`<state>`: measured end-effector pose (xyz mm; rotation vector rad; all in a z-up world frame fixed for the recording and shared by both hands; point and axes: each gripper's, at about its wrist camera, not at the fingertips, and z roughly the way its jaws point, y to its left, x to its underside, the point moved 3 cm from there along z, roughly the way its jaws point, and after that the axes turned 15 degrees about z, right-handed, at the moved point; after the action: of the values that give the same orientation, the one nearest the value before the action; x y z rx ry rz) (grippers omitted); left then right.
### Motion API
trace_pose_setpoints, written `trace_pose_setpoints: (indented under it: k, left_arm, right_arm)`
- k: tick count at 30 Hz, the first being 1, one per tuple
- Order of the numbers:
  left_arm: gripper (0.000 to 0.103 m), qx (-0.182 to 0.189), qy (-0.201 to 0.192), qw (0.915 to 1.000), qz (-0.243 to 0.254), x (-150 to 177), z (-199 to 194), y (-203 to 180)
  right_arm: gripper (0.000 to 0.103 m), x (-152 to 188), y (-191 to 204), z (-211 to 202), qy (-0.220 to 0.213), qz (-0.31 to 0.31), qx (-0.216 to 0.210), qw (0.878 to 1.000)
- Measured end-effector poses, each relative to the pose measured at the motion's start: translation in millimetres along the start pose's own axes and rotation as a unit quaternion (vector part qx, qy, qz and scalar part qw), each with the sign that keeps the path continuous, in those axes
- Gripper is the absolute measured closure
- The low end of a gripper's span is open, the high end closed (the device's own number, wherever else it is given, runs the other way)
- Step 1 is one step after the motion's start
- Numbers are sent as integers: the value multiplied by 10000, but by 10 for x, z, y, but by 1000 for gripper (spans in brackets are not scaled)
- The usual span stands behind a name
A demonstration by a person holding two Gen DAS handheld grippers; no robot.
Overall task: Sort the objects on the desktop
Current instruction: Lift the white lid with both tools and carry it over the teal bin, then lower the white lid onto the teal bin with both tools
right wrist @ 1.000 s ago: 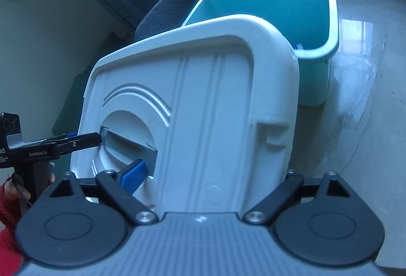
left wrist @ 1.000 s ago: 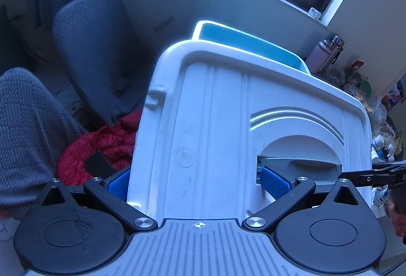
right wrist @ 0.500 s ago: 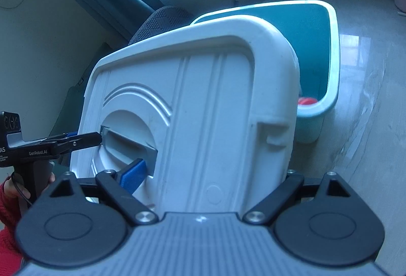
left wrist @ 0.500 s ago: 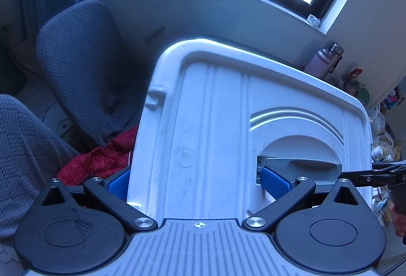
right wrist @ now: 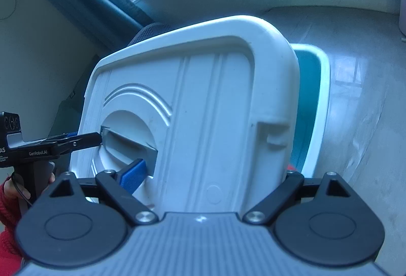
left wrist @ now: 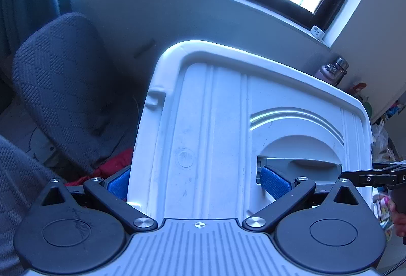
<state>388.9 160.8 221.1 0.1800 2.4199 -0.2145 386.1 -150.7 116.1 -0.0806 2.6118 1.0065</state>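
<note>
Both claws grip one white lid (left wrist: 228, 128), held tilted in the air between them. Left claw (left wrist: 198, 182) is closed on it, one blue pad at the lid's outer edge, the other in the handle recess (left wrist: 299, 164). Right claw (right wrist: 210, 174) clamps the opposite side likewise. Behind the lid, a teal bin (right wrist: 314, 103) stands on the pale worktop (right wrist: 368, 123), near a dark chair (left wrist: 63, 78).
</note>
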Motion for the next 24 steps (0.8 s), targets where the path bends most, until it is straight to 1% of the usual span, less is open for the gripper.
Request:
trace_pose_setpoints:
  k: [4, 7, 8, 10, 15, 17, 20, 22, 24]
  left_arm:
    - [0, 36, 29, 10000, -4, -248, 224, 19]
    - [0, 49, 103, 9999, -44, -388, 419, 53]
    - [0, 78, 145, 9998, -85, -426, 490, 73]
    - [0, 116, 218, 9996, -156, -487, 625, 116]
    - [0, 220, 369, 9987, -289, -611, 902, 234]
    - [0, 256, 419, 9984, -293, -652, 982, 274]
    - [0, 333, 500, 9976, -334, -670, 1097, 331]
    - [0, 291, 555, 9975, -312, -676, 1166, 358]
    - [0, 268, 574, 9977, -235, -688, 1206, 367]
  right_arm:
    - [11, -327, -377, -170, -38, 103, 19, 9999]
    - [10, -556, -625, -171, -10, 186, 60, 9998]
    - [10, -526, -627, -125, -11, 230, 87, 9997]
    - [10, -743, -706, -47, 12, 235, 144, 9996]
    - [10, -1019, -1114, -98, 59, 323, 212, 9992]
    - [10, -904, -1137, -231, 92, 409, 219, 9989]
    - [10, -856, -1338, -292, 162, 531, 306, 9980]
    - [10, -724, -1330, -499, 182, 430, 545, 9974]
    - [7, -735, -1381, -597, 197, 400, 875, 9952]
